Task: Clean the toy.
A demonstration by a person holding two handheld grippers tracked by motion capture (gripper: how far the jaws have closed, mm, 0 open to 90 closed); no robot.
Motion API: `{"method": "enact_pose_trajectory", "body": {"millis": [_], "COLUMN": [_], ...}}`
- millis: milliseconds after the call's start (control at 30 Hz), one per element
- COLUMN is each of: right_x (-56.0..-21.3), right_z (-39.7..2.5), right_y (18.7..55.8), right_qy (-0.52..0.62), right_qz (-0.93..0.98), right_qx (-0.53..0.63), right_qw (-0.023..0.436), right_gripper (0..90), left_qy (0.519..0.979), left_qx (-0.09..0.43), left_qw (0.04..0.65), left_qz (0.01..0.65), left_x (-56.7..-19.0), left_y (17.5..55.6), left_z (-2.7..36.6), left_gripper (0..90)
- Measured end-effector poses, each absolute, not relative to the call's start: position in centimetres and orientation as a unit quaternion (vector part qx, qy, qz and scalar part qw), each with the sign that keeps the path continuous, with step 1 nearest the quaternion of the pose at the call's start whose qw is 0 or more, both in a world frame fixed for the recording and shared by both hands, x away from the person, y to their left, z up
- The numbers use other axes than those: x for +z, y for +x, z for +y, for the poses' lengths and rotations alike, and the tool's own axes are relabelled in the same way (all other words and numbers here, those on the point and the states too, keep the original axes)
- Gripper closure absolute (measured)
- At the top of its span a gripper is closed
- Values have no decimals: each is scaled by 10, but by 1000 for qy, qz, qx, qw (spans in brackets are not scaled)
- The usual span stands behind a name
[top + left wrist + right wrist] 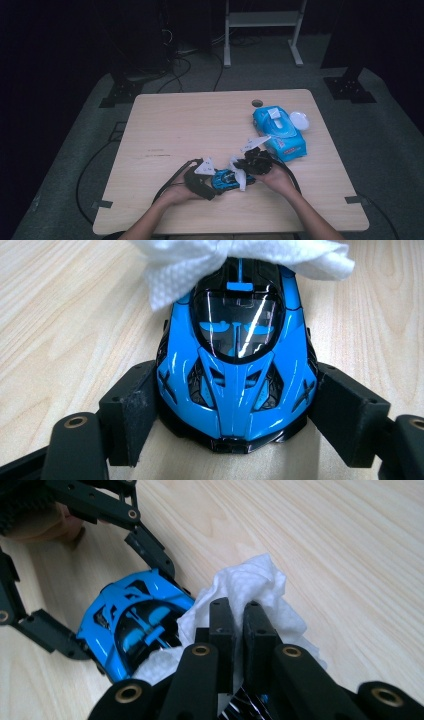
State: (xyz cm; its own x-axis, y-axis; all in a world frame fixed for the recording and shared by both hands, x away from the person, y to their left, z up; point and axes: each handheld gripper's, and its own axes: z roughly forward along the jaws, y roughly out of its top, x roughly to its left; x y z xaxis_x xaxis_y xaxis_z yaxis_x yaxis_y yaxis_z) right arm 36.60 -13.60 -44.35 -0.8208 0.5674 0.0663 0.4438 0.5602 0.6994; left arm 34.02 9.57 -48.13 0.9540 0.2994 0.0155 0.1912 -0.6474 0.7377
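The blue toy sports car point(235, 357) sits on the wooden table point(165, 130), near the blue wet-wipe pack point(278, 132). The left gripper point(235, 415) clamps the car's front flanks; the right gripper point(237, 630), jaws nearly together, pinches a white wipe point(250, 587) against the car's rear.

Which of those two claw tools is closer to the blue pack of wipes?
Right. The right gripper sits just below-left of the blue wet-wipe pack; the left gripper, clamping the blue toy car, lies farther left.
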Motion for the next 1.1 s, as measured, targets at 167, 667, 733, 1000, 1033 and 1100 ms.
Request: {"method": "enact_pose_trajectory", "body": {"millis": [167, 667, 733, 1000, 1033, 1100], "right_x": [-443, -444, -442, -430, -428, -425], "right_z": [-158, -167, -176, -187, -191, -199], "right_y": [367, 364, 365, 353, 348, 340], "right_qy": [306, 305, 322, 321, 322, 321], "right_qz": [878, 877, 865, 856, 855, 856], "right_qx": [360, 361, 376, 392, 395, 393], "right_qw": [83, 87, 77, 99, 97, 101], "right_gripper": [846, 847, 846, 847, 847, 847], "left_qy": [905, 903, 905, 905, 904, 903], "left_qx": [69, 71, 71, 71, 70, 70], "left_qw": [398, 401, 397, 396, 399, 399], "left_qz": [135, 138, 138, 138, 139, 140], "left_x": [-481, -482, -482, -481, -482, -482], "left_y": [341, 341, 341, 341, 341, 341], "left_z": [95, 95, 93, 94, 94, 94], "left_gripper": [236, 236, 235, 235, 236, 236]}}
